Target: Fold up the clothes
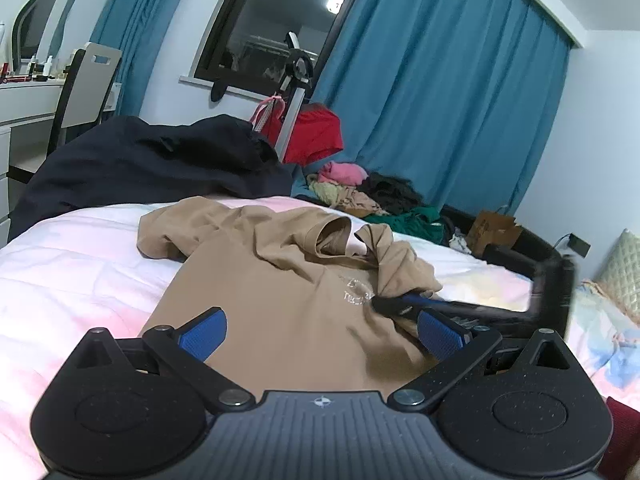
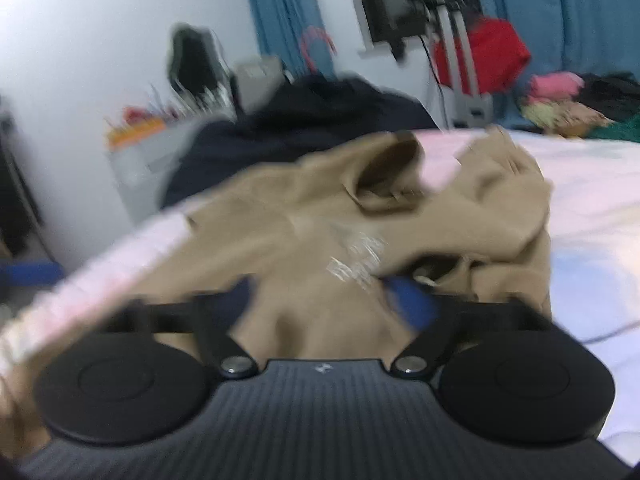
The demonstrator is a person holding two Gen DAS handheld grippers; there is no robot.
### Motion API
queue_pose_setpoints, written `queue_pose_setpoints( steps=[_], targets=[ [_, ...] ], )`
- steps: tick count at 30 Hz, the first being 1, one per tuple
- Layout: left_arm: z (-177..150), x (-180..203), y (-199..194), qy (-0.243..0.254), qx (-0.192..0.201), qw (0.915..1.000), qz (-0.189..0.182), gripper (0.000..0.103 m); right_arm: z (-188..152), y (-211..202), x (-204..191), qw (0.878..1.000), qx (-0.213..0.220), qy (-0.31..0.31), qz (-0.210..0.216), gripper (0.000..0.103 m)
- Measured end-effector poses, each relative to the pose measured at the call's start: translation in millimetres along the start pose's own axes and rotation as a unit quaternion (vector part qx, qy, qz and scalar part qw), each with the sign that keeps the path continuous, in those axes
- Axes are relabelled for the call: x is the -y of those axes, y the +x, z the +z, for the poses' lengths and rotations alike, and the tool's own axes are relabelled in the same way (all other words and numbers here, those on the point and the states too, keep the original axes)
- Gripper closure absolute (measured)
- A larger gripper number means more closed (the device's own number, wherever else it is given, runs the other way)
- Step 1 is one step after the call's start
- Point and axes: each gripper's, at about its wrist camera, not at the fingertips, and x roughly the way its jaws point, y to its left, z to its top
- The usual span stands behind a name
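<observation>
A tan T-shirt with a pale chest print lies rumpled on the pink and white bed. My left gripper is open and hovers low over the shirt's lower part, its blue pads apart. The right gripper shows in the left wrist view at the shirt's right side, with a bunched fold of tan cloth at its tip. In the blurred right wrist view the right gripper has its fingers spread over the shirt, cloth bulging between them.
A dark navy garment lies at the bed's far end. A heap of mixed clothes sits at the far right by blue curtains. A red garment hangs on a stand. A white desk and chair stand at left.
</observation>
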Motion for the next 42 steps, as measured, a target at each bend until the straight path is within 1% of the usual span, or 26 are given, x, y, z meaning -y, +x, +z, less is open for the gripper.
queue_pose_setpoints(
  steps=[2, 4, 6, 8, 9, 11, 12, 14, 15, 16, 18, 19, 20, 22, 24, 26, 29, 31, 32, 33, 34, 35, 36, 38, 40, 42],
  targets=[
    [-1, 1, -1, -0.002, 0.001, 1.0, -0.002, 0.001, 8, -22, 6, 0.999, 0.039, 0.025, 0.006, 0.012],
    [-2, 2, 0, 0.0, 0.001, 1.0, -0.003, 0.001, 16, -46, 19, 0.994, 0.083, 0.068, 0.0, 0.012],
    [-3, 5, 1, 0.006, 0.001, 1.0, 0.0, 0.001, 20, -65, 43, 0.984, 0.12, 0.127, -0.024, 0.012],
    [-4, 7, 4, 0.011, 0.001, 0.9999, 0.003, 0.001, 18, -74, 68, 0.97, 0.135, 0.193, -0.054, 0.01],
    [-4, 8, 4, 0.012, 0.001, 0.9999, 0.003, 0.001, 16, -75, 80, 0.963, 0.139, 0.222, -0.065, 0.012],
    [-5, 9, 6, 0.013, 0.002, 0.9999, 0.002, 0.001, 12, -60, 96, 0.956, 0.124, 0.254, -0.074, 0.022],
    [-5, 9, 7, 0.013, 0.002, 0.9999, 0.001, 0.001, 11, -52, 103, 0.954, 0.115, 0.267, -0.078, 0.025],
    [-5, 9, 7, 0.014, 0.001, 0.9999, -0.003, 0.001, 11, -31, 109, 0.955, 0.096, 0.272, -0.073, 0.025],
    [-5, 9, 7, 0.013, 0.001, 0.9999, -0.004, 0.001, 13, -21, 108, 0.958, 0.082, 0.264, -0.077, 0.029],
    [-5, 8, 7, 0.012, 0.001, 0.9999, -0.006, 0.001, 17, -11, 107, 0.963, 0.065, 0.248, -0.087, 0.055],
    [-4, 6, 7, 0.007, 0.001, 0.9999, -0.008, 0.0, 25, 6, 104, 0.969, 0.033, 0.215, -0.114, 0.097],
    [-4, 5, 7, 0.003, 0.0, 0.9999, -0.01, 0.0, 31, 4, 103, 0.971, 0.033, 0.199, -0.127, 0.097],
    [-4, 4, 7, -0.001, -0.001, 0.9999, -0.011, 0.001, 35, -2, 103, 0.972, 0.044, 0.185, -0.135, 0.097],
    [-4, 2, 7, -0.006, -0.002, 0.9999, -0.014, 0.001, 46, -21, 108, 0.97, 0.075, 0.17, -0.157, 0.097],
    [-4, 1, 7, -0.007, -0.002, 0.9998, -0.017, 0.001, 59, -45, 123, 0.963, 0.099, 0.159, -0.195, 0.097],
    [-4, 2, 8, -0.001, -0.002, 0.9999, -0.016, 0.001, 73, -67, 142, 0.952, 0.116, 0.149, -0.239, 0.097],
    [-6, 6, 9, 0.011, -0.003, 0.9998, -0.014, 0.001, 83, -93, 182, 0.926, 0.122, 0.159, -0.319, 0.096],
    [-6, 8, 11, 0.02, -0.003, 0.9997, -0.011, 0.001, 77, -105, 208, 0.91, 0.124, 0.193, -0.346, 0.093],
    [-6, 9, 12, 0.023, -0.003, 0.9997, -0.01, 0.001, 72, -112, 219, 0.902, 0.124, 0.214, -0.353, 0.091],
    [-6, 9, 13, 0.024, -0.003, 0.9997, -0.01, 0.001, 65, -118, 229, 0.896, 0.123, 0.237, -0.355, 0.077],
    [-6, 10, 13, 0.026, -0.003, 0.9996, -0.01, 0.001, 55, -125, 234, 0.89, 0.126, 0.256, -0.355, 0.041],
    [-6, 10, 14, 0.028, -0.003, 0.9996, -0.01, 0.001, 44, -131, 234, 0.886, 0.132, 0.271, -0.353, 0.023],
    [-6, 11, 14, 0.029, -0.003, 0.9995, -0.01, 0.001, 32, -137, 231, 0.883, 0.142, 0.282, -0.347, 0.012],
    [-7, 11, 14, 0.032, -0.005, 0.9994, -0.01, 0.001, 10, -144, 219, 0.882, 0.161, 0.303, -0.322, 0.013],
    [-8, 11, 12, 0.033, -0.007, 0.9994, -0.01, 0.001, -10, -143, 207, 0.881, 0.163, 0.346, -0.279, 0.013],
    [-8, 11, 9, 0.032, -0.009, 0.9994, -0.008, 0.001, -30, -133, 198, 0.876, 0.148, 0.381, -0.257, 0.013]
  ],
)
